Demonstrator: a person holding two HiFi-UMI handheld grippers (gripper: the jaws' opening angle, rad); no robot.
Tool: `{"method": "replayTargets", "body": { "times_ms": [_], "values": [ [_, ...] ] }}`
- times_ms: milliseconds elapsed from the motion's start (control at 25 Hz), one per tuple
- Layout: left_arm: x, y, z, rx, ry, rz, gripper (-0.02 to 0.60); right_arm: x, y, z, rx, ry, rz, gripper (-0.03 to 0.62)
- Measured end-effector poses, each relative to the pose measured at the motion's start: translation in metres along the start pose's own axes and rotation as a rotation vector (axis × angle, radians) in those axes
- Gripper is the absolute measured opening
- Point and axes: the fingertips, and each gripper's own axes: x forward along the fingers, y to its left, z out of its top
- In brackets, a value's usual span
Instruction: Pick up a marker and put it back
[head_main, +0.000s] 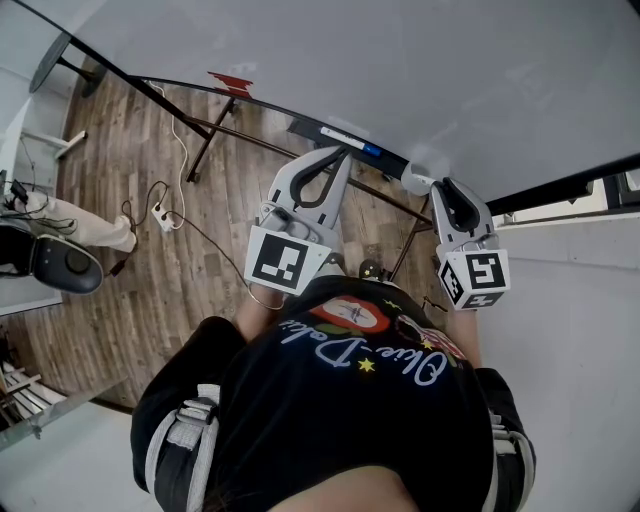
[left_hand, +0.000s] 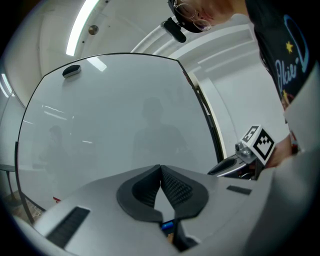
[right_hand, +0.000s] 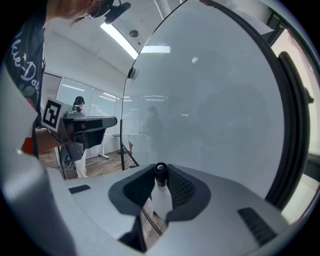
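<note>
The whiteboard (head_main: 400, 70) fills the top of the head view, with its dark tray (head_main: 300, 127) along the lower edge. A white marker with a blue end (head_main: 360, 146) lies on the tray. My left gripper (head_main: 338, 155) sits just in front of it, jaws shut tip to tip (left_hand: 160, 168) with nothing between them; a blue bit (left_hand: 167, 226) shows through the gap below. My right gripper (head_main: 430, 186) is shut on a white marker (head_main: 414, 180), whose black end (right_hand: 160, 169) pokes up between the pads, close to the board (right_hand: 210, 100).
The board's black stand legs (head_main: 205, 140) rest on wooden floor, with a cable and power strip (head_main: 165, 215) beside them. A seated person's leg (head_main: 85, 228) is at the left. An eraser (left_hand: 71, 70) sticks to the board's top. A white wall (head_main: 570, 330) is on the right.
</note>
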Motion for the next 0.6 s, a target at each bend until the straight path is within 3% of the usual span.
{"method": "replayTargets", "body": {
  "times_ms": [600],
  "values": [
    [-0.001,0.002,0.000,0.004,0.000,0.008,0.003,0.008,0.002,-0.013,-0.034,0.031,-0.002,0.074]
  ]
}}
